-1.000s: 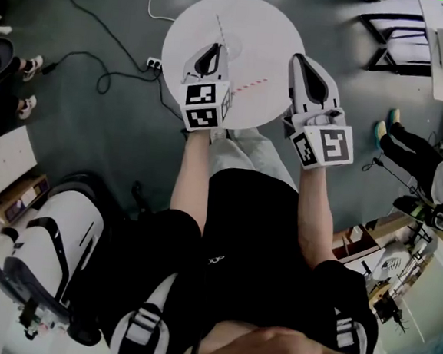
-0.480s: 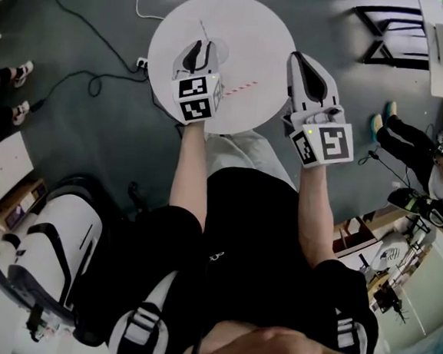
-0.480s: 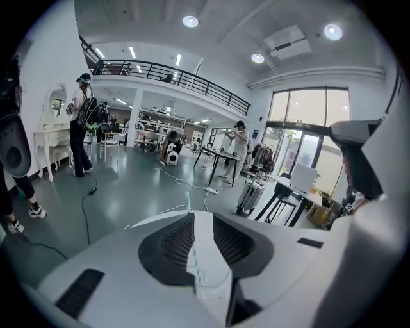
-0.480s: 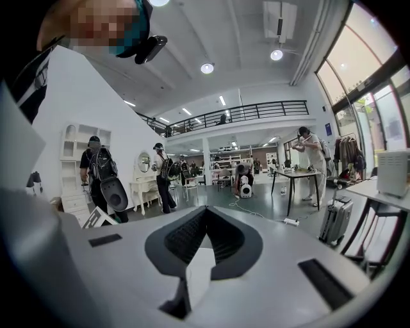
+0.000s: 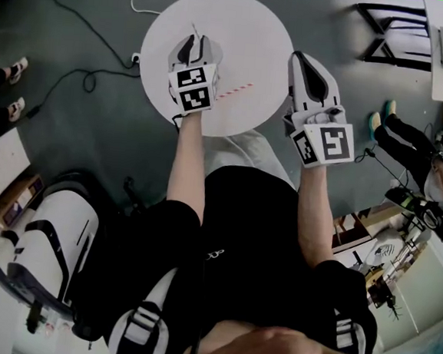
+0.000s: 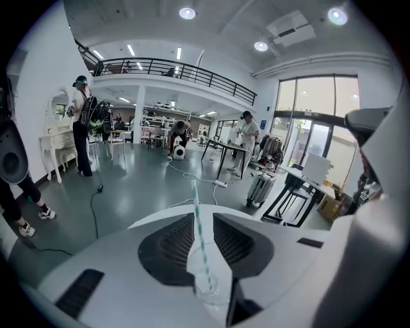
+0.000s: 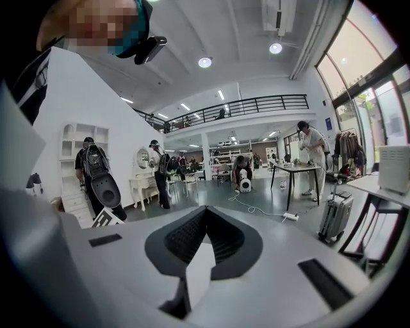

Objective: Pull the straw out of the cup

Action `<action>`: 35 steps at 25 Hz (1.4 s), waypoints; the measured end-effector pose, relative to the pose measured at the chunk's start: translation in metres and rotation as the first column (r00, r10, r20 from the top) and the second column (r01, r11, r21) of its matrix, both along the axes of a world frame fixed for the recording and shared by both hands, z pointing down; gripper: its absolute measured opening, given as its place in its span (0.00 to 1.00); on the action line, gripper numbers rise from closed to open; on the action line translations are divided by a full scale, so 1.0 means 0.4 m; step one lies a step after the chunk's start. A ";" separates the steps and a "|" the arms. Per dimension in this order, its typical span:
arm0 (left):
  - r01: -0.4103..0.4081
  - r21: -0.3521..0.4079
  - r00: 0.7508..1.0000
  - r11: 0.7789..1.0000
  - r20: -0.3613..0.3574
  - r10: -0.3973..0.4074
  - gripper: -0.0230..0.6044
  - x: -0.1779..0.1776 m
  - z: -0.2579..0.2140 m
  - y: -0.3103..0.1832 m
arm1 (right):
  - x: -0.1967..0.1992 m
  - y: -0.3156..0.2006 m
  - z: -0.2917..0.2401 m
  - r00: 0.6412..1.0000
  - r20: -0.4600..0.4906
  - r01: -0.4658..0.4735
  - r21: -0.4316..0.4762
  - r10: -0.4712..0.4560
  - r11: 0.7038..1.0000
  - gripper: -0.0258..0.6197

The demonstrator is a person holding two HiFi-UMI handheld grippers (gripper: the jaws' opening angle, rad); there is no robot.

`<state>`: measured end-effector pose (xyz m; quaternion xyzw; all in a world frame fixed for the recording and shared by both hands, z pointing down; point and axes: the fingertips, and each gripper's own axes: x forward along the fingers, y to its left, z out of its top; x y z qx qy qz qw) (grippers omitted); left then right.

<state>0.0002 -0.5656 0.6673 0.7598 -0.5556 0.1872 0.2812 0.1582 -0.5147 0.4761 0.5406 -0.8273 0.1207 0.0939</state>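
On the round white table (image 5: 254,29), my left gripper (image 5: 196,41) is shut on a small clear cup (image 6: 209,289). In the left gripper view the cup sits low between the jaws of the left gripper (image 6: 195,210). A green-and-white striped straw (image 6: 200,234) stands up out of the cup past the jaw tips. From the head view that straw (image 5: 194,31) shows as a thin line. A red-and-white striped straw (image 5: 233,91) lies flat on the table to the right of the left gripper. My right gripper (image 5: 300,60) hovers at the table's right edge. In its own view the right gripper (image 7: 205,209) is shut with nothing in it.
Cables and a power strip (image 5: 136,57) lie on the grey floor left of the table. A black-framed table (image 5: 396,33) stands at the upper right. A white-and-black backpack (image 5: 45,249) sits at the lower left. People stand around the edges of the room.
My left gripper, still shut on the cup, has moved a little further over the table. The right gripper and the red straw stay where they were.
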 end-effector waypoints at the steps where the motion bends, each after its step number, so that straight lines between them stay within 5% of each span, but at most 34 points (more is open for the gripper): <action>1: 0.001 -0.008 1.000 1.000 0.003 -0.001 0.17 0.004 0.006 -0.005 | 0.007 -0.005 0.005 1.000 0.002 -0.002 -0.003 0.002 1.000 0.07; 12: 0.023 -0.031 0.999 0.999 0.031 -0.022 0.17 0.001 0.042 -0.033 | 0.021 -0.034 0.042 1.000 0.012 0.006 -0.031 -0.005 0.999 0.07; 17: 0.025 -0.023 0.999 0.999 0.030 -0.024 0.08 -0.021 0.038 -0.020 | -0.008 -0.025 0.045 1.000 0.008 0.015 -0.032 -0.015 0.999 0.07; 35: 0.007 0.142 1.000 0.990 -0.027 -0.004 0.07 -0.030 -0.146 0.034 | -0.087 0.059 0.007 0.998 -0.017 0.058 0.008 -0.058 0.998 0.07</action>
